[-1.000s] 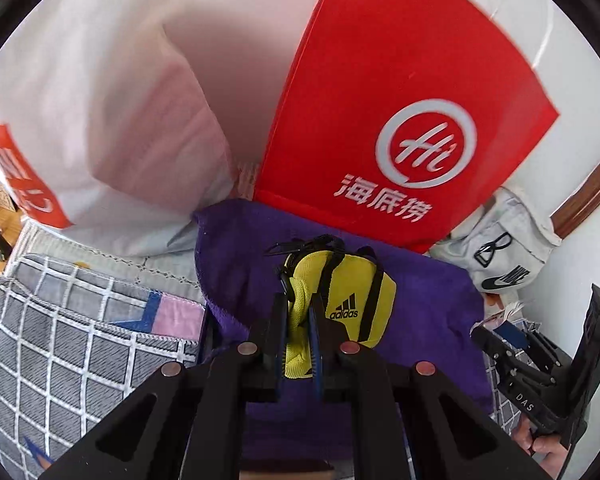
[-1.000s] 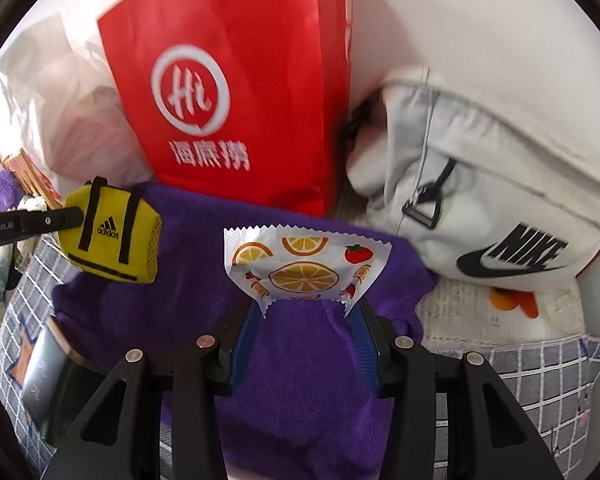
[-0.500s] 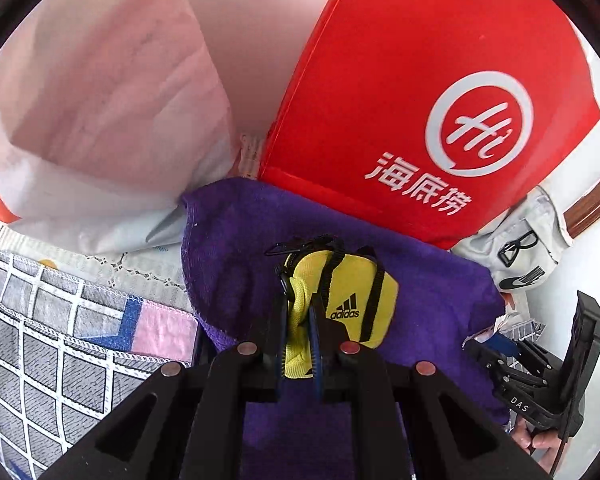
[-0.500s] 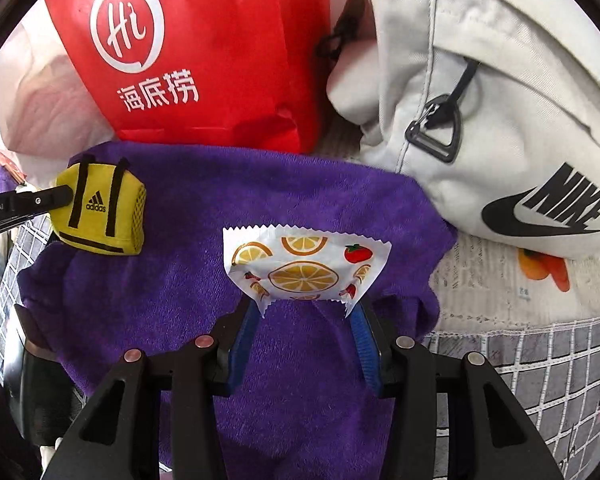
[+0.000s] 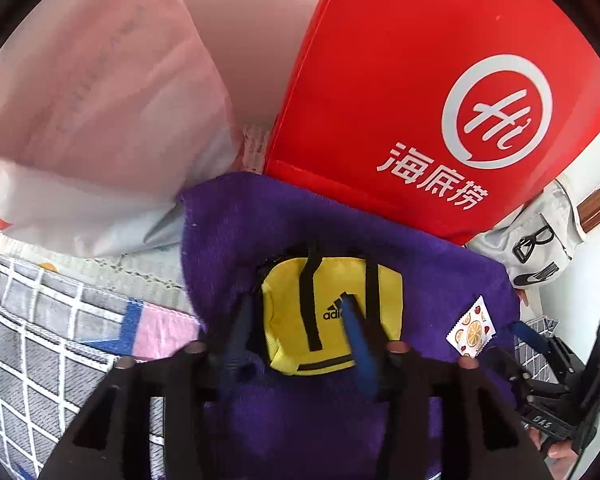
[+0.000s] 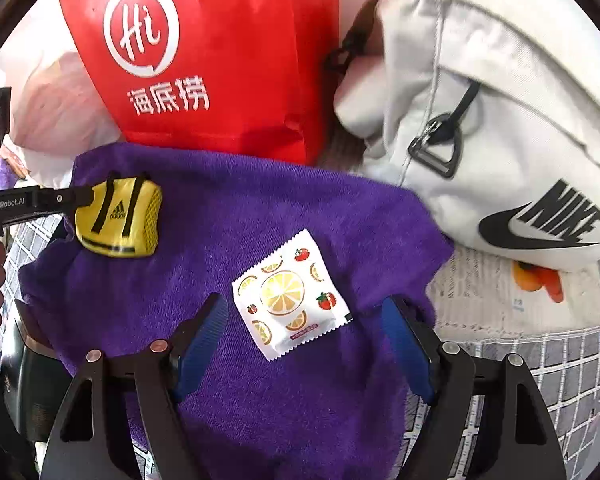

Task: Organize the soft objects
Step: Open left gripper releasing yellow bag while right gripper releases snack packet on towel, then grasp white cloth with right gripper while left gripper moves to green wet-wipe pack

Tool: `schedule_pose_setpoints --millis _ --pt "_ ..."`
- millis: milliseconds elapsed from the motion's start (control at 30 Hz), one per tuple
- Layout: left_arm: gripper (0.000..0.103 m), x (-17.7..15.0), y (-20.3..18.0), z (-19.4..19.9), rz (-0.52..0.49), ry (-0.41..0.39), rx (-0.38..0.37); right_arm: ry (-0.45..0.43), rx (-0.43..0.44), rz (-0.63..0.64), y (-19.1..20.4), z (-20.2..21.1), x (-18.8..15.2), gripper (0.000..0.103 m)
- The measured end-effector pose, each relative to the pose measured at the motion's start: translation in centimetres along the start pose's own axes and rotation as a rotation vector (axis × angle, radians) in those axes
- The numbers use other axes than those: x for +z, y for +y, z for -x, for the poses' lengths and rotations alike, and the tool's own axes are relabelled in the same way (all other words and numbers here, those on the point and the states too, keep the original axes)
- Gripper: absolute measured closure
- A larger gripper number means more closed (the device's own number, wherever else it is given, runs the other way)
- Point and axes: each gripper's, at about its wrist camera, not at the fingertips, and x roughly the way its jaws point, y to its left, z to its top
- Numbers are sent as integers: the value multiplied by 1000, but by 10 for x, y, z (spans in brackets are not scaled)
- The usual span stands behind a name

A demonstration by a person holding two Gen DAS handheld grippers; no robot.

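Observation:
A small yellow adidas pouch [image 5: 332,316] lies on a purple towel [image 5: 236,232]. My left gripper [image 5: 296,320] is open, its fingers on either side of the pouch. In the right wrist view the pouch [image 6: 120,216] sits at the towel's [image 6: 280,208] left. A white fruit-print packet [image 6: 288,300] lies flat on the towel between the spread fingers of my open right gripper [image 6: 300,320]. The packet [image 5: 472,330] also shows in the left wrist view at the towel's right edge.
A red paper bag [image 6: 204,48] stands behind the towel, a white plastic bag [image 5: 84,120] to its left. A white Nike bag [image 6: 500,140] lies at the right. A grey checked cloth [image 5: 40,340] lies under and beside the towel.
Both grippers opened. The left let go of the yellow pouch, which now lies on the towel. The right let go of the fruit-print packet, which dropped flat onto the towel.

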Motion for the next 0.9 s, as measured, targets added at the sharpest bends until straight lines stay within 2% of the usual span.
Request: schedule_pose_setpoints --millis 133,167,200,300,433,533,633,733,800,900 --pt "48 -1 -5 25 -29 -43 39 -86 18 -35 6 29 -2 24" --pt "41 -3 -6 34 -31 -63 40 -106 26 -35 9 37 -1 24" --pt "38 -7 -9 46 -34 -92 44 -116 33 -27 11 43 0 24" --pt "37 -17 -12 72 -50 -141 67 -157 18 6 23 72 -5 24" --pt "37 -36 -14 106 -87 -161 78 -182 26 10 27 104 -22 24" --pt "37 -53 -10 127 -97 -157 42 -176 87 3 41 120 -47 24" --pt "37 -75 -4 145 -96 -158 62 -152 117 24 63 127 -74 24" --pt "37 -97 6 159 -79 -168 87 -127 129 63 86 133 -97 31" --pt "37 -113 13 166 -67 -161 73 -109 140 86 100 137 -110 37" --pt "37 -136 23 177 -58 -158 63 -98 131 115 115 141 -129 39"
